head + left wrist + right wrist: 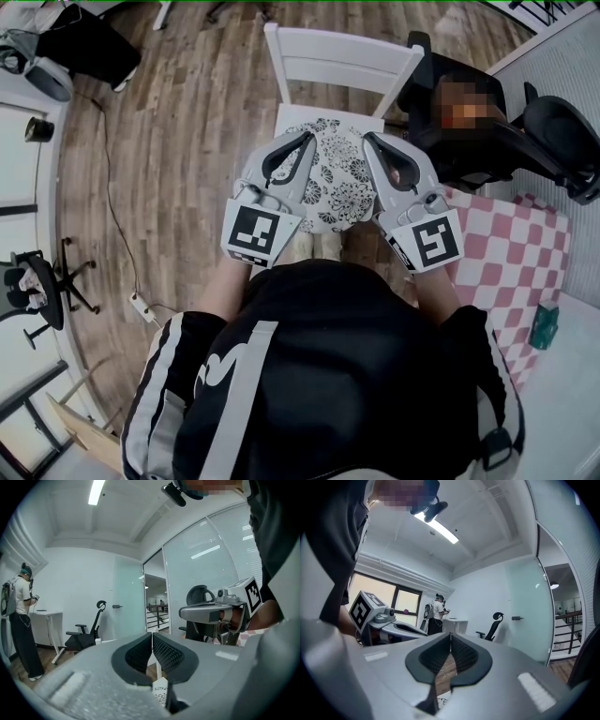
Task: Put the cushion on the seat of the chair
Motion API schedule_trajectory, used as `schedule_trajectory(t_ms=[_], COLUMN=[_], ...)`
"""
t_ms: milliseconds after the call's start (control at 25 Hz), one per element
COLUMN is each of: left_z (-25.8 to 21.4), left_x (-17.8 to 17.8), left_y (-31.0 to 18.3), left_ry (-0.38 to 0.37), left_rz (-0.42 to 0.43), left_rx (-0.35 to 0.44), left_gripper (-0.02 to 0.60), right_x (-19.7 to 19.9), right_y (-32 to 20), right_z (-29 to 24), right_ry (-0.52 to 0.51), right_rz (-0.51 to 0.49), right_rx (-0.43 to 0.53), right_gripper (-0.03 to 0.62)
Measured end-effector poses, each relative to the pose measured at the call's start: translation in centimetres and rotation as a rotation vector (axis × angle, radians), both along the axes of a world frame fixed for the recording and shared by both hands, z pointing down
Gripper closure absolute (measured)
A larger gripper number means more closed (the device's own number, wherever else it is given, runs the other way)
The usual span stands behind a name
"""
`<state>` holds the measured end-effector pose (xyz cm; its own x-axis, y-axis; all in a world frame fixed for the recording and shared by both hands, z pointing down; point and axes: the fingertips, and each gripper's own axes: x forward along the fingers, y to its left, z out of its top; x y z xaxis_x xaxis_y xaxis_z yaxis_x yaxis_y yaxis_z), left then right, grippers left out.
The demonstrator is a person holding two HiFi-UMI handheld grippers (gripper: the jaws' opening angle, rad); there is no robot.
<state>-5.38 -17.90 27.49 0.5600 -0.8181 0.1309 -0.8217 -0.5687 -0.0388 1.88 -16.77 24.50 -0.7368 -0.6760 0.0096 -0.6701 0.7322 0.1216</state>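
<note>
A cushion (333, 178) lies on the seat of a chair (342, 61) at the upper centre of the frame. The left gripper (307, 139) is over the cushion's left side and the right gripper (367, 139) over its right. An office chair (553, 131) stands just right of the chair, with a cloth (511, 253) below it at the right edge.

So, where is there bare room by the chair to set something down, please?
Bare: the wood floor left of the chair, out to the cable, and the checked cloth on the right. Crowded: the cushion covers the seat, with the left gripper and right gripper over it, and black office chairs crowd its right.
</note>
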Motion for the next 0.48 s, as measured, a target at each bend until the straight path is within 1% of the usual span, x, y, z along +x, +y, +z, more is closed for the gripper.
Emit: schedule_trajectory(t_ms=[480], left_z=[-0.4], left_x=[0.07], left_y=[0.43], left_ry=[0.009], left_rz=[-0.004], left_rx=[0.005], left_gripper=[0.58], right_x=[0.18], right_y=[0.48], right_z=[-0.31], right_ry=[-0.014], right_rz=[0.003], right_rx=[-0.006], right_gripper=[0.595])
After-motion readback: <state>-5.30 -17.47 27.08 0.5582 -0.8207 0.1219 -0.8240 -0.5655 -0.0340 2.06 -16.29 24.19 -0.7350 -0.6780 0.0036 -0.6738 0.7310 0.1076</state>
